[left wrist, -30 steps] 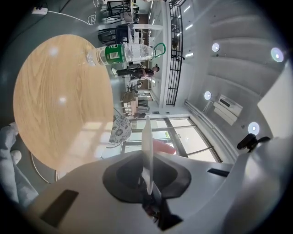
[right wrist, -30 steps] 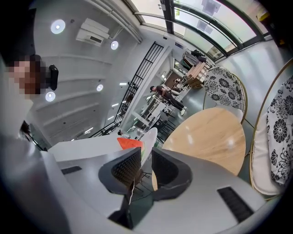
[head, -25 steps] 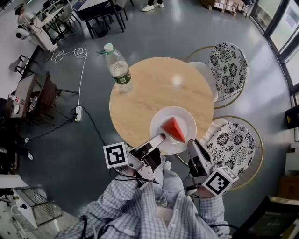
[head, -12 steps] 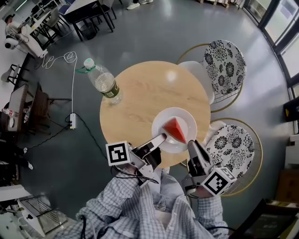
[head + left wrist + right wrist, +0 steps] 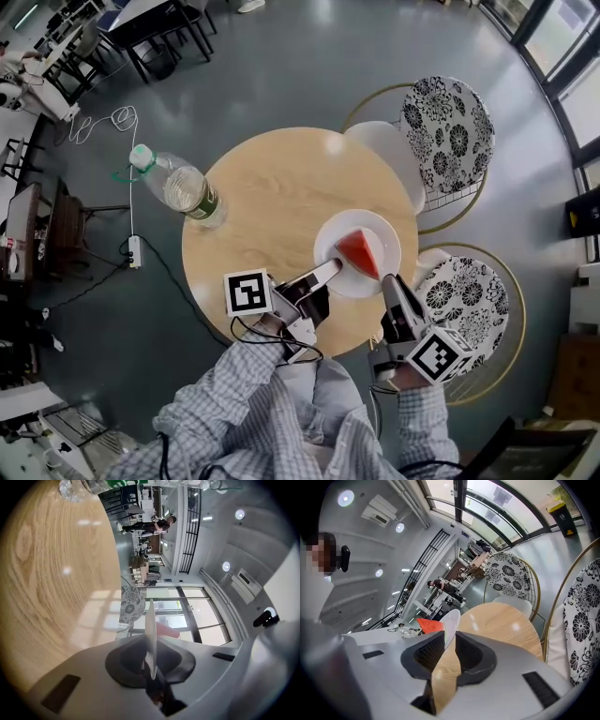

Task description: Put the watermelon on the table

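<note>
One watermelon (image 5: 359,253), one plate (image 5: 385,233), one bottle (image 5: 183,190)

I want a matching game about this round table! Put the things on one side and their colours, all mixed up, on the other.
Things
1. watermelon slice
2. plate
3. bottle
4. chair cushion

Colours
A. black-and-white flowers
B. red
C. see-through, with a green label
D. plain white

Pairs: 1-B, 2-D, 3-C, 4-A
</note>
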`<state>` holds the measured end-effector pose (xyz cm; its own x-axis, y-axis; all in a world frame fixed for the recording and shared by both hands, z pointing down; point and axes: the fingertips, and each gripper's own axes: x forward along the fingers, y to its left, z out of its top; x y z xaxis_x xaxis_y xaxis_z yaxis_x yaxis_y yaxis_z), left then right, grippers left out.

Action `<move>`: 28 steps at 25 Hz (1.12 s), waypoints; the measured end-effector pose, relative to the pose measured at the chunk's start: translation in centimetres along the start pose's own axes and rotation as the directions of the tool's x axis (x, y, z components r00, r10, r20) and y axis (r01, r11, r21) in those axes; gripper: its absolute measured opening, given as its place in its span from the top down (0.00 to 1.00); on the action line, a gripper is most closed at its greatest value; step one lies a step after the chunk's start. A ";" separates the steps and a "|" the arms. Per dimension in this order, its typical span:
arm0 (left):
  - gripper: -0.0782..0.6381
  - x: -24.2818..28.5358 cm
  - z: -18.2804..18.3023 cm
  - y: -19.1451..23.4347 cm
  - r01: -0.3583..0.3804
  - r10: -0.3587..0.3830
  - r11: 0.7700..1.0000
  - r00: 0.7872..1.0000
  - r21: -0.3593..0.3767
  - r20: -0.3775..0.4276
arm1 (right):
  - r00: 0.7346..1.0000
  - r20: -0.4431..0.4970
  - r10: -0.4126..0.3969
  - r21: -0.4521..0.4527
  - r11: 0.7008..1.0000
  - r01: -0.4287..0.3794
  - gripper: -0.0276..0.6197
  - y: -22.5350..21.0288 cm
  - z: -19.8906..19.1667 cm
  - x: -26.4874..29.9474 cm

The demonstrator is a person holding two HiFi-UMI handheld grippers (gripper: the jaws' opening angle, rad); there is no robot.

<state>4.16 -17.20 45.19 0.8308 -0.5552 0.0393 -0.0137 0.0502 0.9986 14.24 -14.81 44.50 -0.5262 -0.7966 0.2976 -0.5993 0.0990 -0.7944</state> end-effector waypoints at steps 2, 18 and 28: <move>0.85 1.1 0.6 0.8 -0.004 0.004 1.000 1.000 -0.004 -0.010 | 1.000 0.005 -0.021 0.008 1.000 0.021 0.83 -1.1 0.5 0.7; 0.85 8.3 5.0 6.6 -0.100 0.100 0.995 0.994 -0.010 -0.044 | 0.987 -0.053 -0.150 -0.027 0.988 0.149 0.83 -8.4 4.2 6.4; 0.85 12.1 7.3 10.1 -0.164 0.164 0.986 0.985 -0.002 -0.058 | 0.964 -0.101 -0.246 -0.044 0.969 0.243 0.83 -13.0 5.5 9.7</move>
<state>9.99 -29.44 56.02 0.8481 -0.4905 0.2004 -0.1490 0.1421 0.9786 20.25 -27.07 54.86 -0.4206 -0.7323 0.5355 -0.7350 -0.0709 -0.6743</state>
